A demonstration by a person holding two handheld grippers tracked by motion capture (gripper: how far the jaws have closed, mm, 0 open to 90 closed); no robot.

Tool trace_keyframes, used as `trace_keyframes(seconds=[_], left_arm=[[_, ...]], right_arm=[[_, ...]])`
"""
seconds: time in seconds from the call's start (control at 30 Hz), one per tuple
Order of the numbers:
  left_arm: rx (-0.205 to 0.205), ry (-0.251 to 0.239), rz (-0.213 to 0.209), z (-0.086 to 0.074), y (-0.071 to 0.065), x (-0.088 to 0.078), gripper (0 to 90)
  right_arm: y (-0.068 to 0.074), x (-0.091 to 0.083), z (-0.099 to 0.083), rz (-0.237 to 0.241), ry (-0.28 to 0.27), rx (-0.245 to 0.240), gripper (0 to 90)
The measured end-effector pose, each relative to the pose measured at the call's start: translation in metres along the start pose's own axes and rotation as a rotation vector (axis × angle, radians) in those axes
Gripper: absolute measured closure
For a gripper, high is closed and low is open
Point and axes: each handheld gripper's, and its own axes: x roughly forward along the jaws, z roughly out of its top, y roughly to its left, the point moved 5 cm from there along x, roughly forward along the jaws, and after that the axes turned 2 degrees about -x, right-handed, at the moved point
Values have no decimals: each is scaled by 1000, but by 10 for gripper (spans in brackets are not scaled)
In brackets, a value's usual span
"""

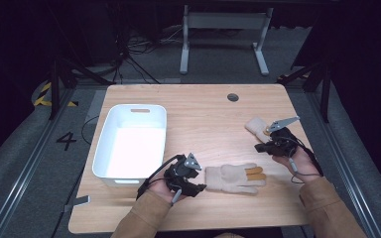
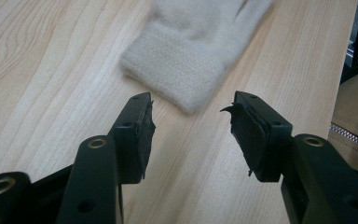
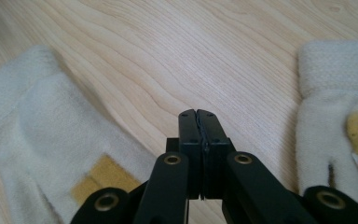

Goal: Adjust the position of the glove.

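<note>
Cream glove (image 1: 235, 178) flat on tabletop (image 1: 203, 119), cuff just ahead of left tool (image 2: 191, 123), jaws released and empty, second glove (image 1: 256, 126) beside right tool (image 3: 198, 119), clenched on nothing.

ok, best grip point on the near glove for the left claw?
Take the near glove by its ribbed cuff. It lies flat with the cuff end towards the left claw, whose jaws stand open just short of it. Probably come in low along the table from the cuff side and pinch the cuff's edge; the fingers at the far end are looser.
</note>
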Motion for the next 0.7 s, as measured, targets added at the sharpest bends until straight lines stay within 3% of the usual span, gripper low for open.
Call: trace_keyframes(seconds=[0.17, 0.33, 0.7], left_arm=[[4, -6, -3, 2, -1, -1, 488], [20, -14, -6, 4, -1, 0, 479], [24, -10, -8, 7, -3, 3, 462]], right_arm=[[4, 2, -1, 13, 1, -17, 894], [10, 9, -3, 30, 42, -39, 894], [11, 11, -7, 11, 50, -40, 893]])
